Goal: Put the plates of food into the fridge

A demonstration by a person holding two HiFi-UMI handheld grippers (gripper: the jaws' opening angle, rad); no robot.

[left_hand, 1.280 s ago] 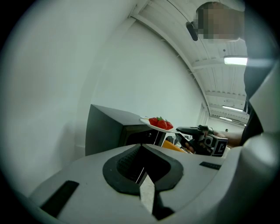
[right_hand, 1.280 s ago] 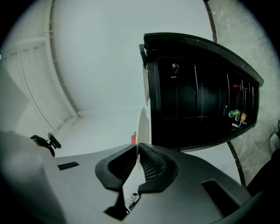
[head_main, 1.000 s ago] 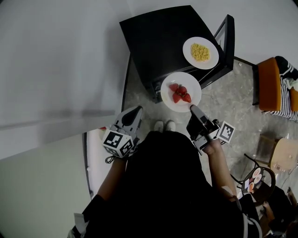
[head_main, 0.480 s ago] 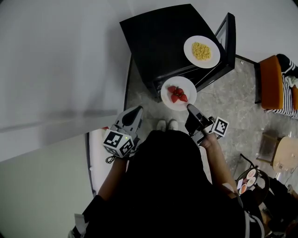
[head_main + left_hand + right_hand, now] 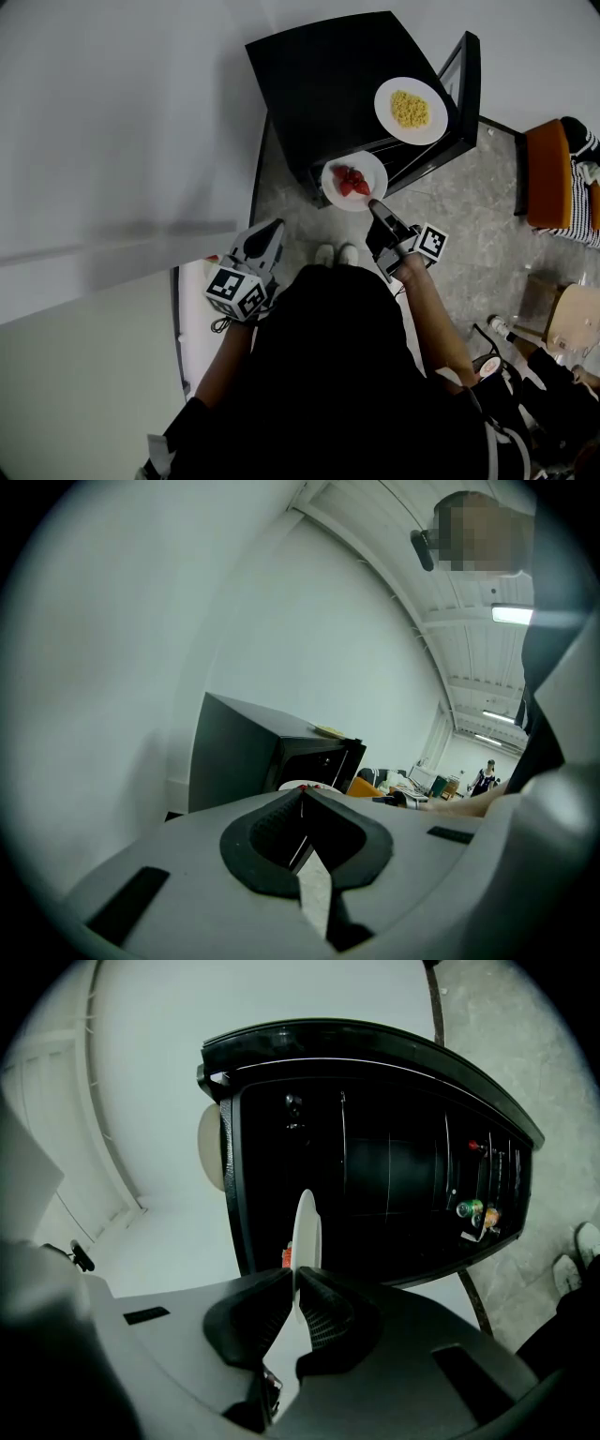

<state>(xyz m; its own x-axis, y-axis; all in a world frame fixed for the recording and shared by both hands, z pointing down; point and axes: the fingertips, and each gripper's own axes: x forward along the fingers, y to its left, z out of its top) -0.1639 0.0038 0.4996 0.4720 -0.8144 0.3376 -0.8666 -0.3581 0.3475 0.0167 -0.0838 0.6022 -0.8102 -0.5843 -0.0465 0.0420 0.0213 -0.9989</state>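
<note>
Gripping strawberry plate point(image 5: 353, 181) rim, right gripper point(image 5: 376, 208).

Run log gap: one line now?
right gripper: shut on strawberry plate, at open fridge | left gripper: shut, empty | yellow-food plate: atop fridge

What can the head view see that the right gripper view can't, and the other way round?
Head view only: the left tool; yellow food on the second plate; an orange chair. Right gripper view only: the dark inside of the fridge, with what look like cans on a shelf. Both: the fridge and the strawberry plate, its rim pinched by the right tool.
</note>
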